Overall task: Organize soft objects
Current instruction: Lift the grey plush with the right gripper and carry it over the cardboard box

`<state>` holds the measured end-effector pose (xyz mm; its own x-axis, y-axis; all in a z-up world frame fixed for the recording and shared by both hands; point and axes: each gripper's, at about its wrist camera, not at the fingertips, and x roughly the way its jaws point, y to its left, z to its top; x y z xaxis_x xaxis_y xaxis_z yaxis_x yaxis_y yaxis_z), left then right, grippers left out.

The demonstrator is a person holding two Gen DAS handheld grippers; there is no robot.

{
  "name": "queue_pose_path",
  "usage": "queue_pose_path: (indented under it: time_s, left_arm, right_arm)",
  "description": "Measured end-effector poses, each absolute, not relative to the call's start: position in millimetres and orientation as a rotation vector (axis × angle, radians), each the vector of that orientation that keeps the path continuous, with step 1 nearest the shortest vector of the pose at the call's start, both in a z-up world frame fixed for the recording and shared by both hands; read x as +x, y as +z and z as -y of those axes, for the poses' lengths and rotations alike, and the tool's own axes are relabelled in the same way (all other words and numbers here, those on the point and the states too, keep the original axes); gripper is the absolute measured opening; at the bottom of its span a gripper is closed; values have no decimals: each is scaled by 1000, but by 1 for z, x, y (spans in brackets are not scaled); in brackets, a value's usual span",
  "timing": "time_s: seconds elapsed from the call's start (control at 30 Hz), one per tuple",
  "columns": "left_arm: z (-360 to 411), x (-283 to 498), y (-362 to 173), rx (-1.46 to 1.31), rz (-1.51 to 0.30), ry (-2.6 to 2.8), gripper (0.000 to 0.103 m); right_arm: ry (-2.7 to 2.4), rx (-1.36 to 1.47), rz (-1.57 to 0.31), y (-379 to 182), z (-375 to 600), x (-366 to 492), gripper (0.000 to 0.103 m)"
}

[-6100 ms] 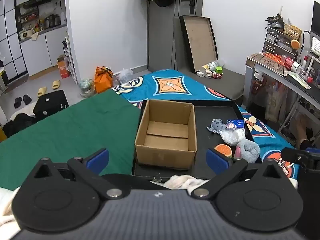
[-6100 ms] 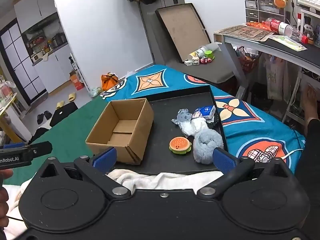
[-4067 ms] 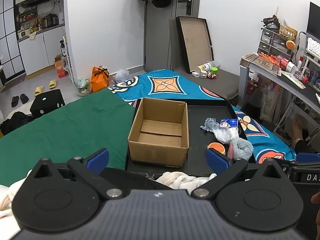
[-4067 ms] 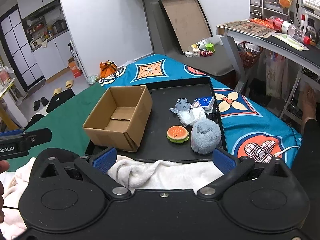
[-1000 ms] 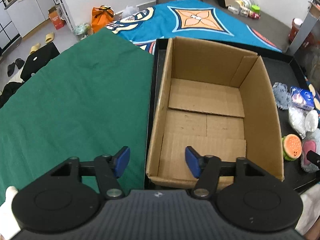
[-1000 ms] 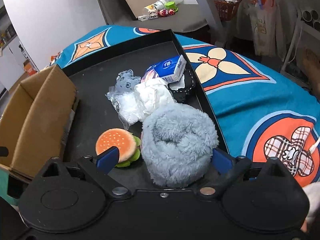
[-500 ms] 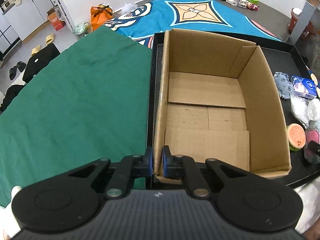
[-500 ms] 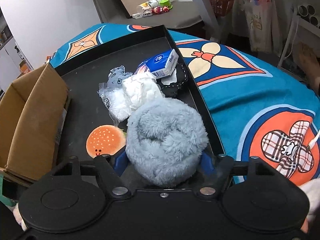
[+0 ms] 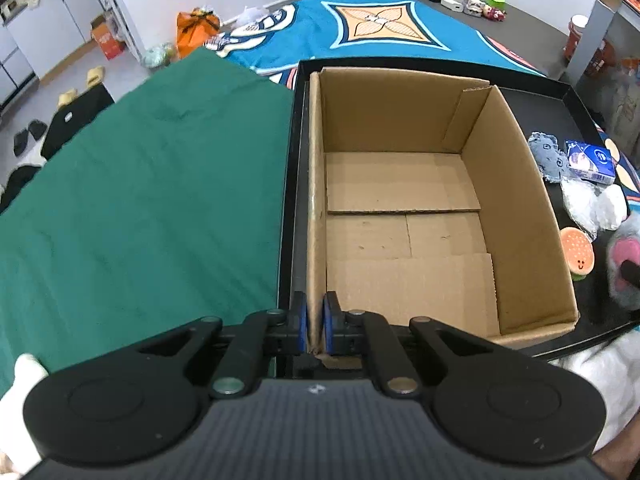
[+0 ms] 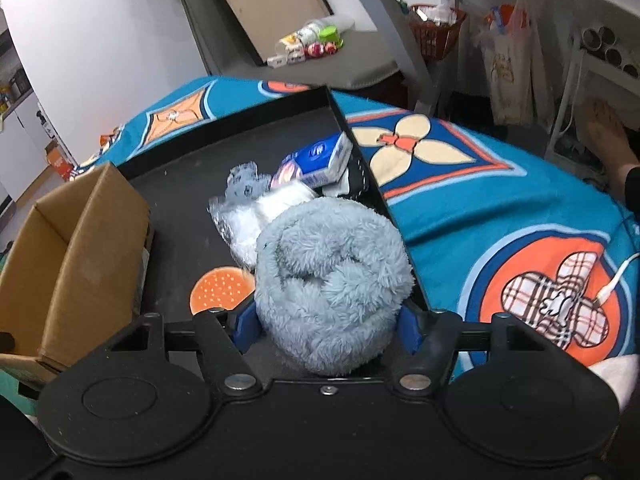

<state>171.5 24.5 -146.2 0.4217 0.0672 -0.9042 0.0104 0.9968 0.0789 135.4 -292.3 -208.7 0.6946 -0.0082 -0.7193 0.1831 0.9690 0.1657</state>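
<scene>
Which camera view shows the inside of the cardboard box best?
The left wrist view. It looks down into the cardboard box and shows its whole floor and all inner walls, with nothing inside. The left gripper pinches its near wall. The right wrist view shows only one outer wall and a strip of the inside.

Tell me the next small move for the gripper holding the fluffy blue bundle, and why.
Probably carry it up and left over the cardboard box, then release. The right gripper has its pads pressed into the fluffy blue bundle, the box stands empty, and the left gripper is clamped on the box's wall, apparently steadying it.
</scene>
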Motion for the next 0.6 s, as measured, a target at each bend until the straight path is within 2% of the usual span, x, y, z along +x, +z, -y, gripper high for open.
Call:
queue_pose_path:
  time_s: [0.3,0.6]
  left_arm:
    - [-18,163,-145,134,-1095,18,8]
    - [-24,161,-145,99,-1082,10,8]
  right_arm:
    - [-95,161,-733,-181,272,131,65]
    - [-6,144,-747,-169,241,133,65]
